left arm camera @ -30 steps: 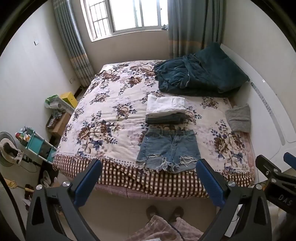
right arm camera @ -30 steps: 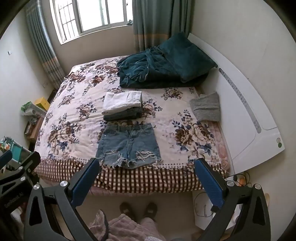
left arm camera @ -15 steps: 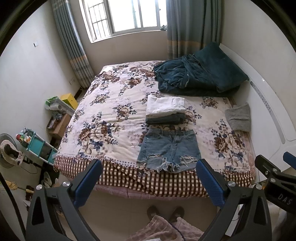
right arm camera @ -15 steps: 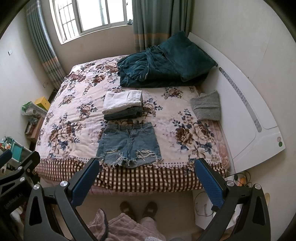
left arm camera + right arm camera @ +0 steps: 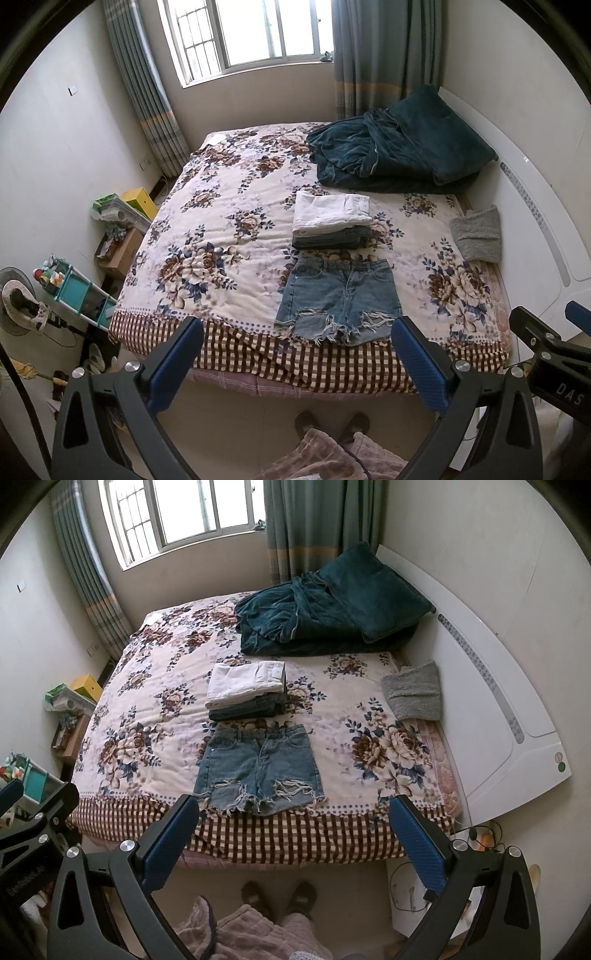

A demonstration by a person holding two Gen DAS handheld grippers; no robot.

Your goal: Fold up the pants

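Left gripper (image 5: 297,334) spread wide, blue pads empty, held above the floor short of the bed (image 5: 221,236). Right gripper (image 5: 293,812) same: jaws wide apart, nothing between them, also off the bed edge. Denim shorts (image 5: 338,299) lie flat and unfolded on the floral cover, just ahead of both grippers, frayed hems nearest, waistband farther; in the right wrist view the shorts (image 5: 258,768) sit ahead between the fingers. Folded stack (image 5: 330,219), white piece on top of darker ones, just beyond the waistband. Dark teal blanket (image 5: 399,155) farther ahead, right. Grey towel (image 5: 476,232) ahead-right by the headboard. Person's feet (image 5: 279,895) below the grippers.
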